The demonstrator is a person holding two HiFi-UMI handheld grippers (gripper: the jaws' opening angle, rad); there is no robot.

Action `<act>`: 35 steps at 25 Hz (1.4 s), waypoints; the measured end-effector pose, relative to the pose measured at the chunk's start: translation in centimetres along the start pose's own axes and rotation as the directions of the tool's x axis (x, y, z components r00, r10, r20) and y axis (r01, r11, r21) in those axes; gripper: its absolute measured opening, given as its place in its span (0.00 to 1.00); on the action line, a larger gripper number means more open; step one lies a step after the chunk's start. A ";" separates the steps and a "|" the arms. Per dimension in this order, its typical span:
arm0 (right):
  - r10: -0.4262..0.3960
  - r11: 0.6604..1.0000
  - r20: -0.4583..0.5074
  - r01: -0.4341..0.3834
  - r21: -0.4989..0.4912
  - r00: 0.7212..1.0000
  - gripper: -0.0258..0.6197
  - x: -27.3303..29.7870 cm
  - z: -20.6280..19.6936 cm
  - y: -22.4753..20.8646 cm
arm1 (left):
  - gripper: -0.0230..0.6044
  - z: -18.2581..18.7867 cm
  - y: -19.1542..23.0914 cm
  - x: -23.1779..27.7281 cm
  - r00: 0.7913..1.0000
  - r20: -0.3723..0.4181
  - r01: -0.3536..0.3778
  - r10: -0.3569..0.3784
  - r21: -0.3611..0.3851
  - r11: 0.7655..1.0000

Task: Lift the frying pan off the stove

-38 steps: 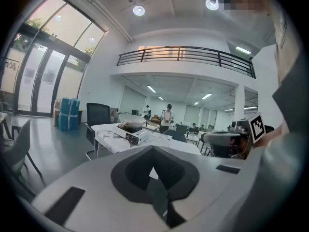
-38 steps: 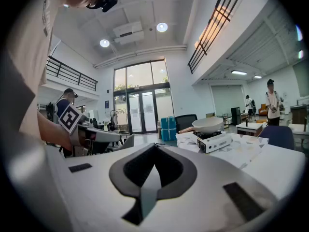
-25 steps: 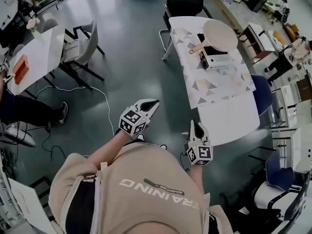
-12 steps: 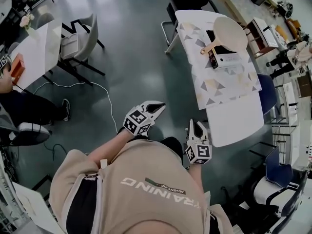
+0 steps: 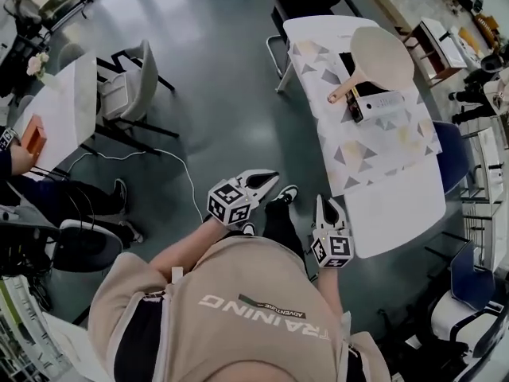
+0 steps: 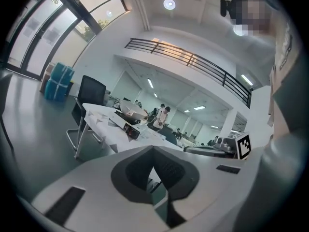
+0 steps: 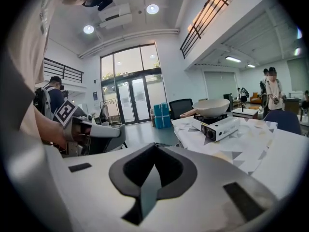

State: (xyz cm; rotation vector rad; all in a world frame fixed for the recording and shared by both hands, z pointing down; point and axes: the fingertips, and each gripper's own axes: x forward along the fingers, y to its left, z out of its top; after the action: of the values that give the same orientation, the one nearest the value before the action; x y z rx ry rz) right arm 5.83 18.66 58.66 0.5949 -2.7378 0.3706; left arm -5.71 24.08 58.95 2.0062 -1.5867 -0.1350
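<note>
- At the left edge of the head view stands a white side desk (image 5: 60,114) with an orange thing (image 5: 33,134) on it, and a grey chair (image 5: 131,78) beside it. None of it belongs to the task.
- Lower centre-left, the left hand-held gripper (image 5: 270,179) hangs over the grey floor (image 5: 207,70). Its jaws are pressed together with nothing between them. Its own view shows the tips meeting (image 6: 153,149) and the far desk small beyond them.
- Between the two grippers a shoe (image 5: 286,193) shows ahead of the body, so I judge the person is mid-stride.
- Lower centre-right, the right hand-held gripper (image 5: 324,205) is likewise closed and empty (image 7: 155,145). It points toward the near end of the long desk (image 5: 390,197).
- Upper right, the frying pan (image 5: 382,54) sits on the stove (image 5: 374,102). Its handle (image 5: 340,94) points down-left in the frame.
- In the right gripper view the pan (image 7: 212,108) rests squarely on the stove (image 7: 219,127), well apart from the jaws.
- Over the last second the desk's near end has drawn closer to the right gripper, while the pan has kept its seat on the stove.
- That reads as the approach only: nothing is grasped, and the lift has not begun. A gripper must first open and reach the handle.
</note>
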 end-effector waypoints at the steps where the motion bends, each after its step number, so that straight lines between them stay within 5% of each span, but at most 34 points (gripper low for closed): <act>1: 0.000 1.000 -0.001 0.000 0.014 1.000 0.05 1.0 0.1 -0.9 | 0.04 0.7 0.6 0.9 1.000 -0.006 -0.005 0.005 0.001 1.000; 6: 0.019 1.000 0.020 -0.019 0.010 1.000 0.05 6.2 3.4 -6.3 | 0.04 4.8 3.4 5.9 1.000 -0.013 -0.017 0.016 -0.075 0.997; 17: 0.018 1.000 0.038 -0.017 -0.005 0.999 0.05 13.8 7.6 -20.7 | 0.04 13.1 6.2 21.6 1.000 -0.006 0.014 -0.014 -0.014 1.000; 27: -0.009 1.000 0.057 0.008 0.011 0.998 0.05 15.7 9.0 -25.3 | 0.04 16.1 8.1 26.2 0.996 -0.084 -0.006 0.017 0.129 0.992; 35: -0.122 0.992 0.042 0.120 0.050 0.992 0.05 15.8 9.2 -27.3 | 0.04 18.0 10.7 30.7 0.985 -0.162 0.080 -0.056 0.145 0.986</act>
State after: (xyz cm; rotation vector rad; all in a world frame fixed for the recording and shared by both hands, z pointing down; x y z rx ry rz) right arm 1.89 -13.92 60.86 0.7865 -2.7256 0.3976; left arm -13.48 -12.18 57.32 2.1305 -1.4672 0.1196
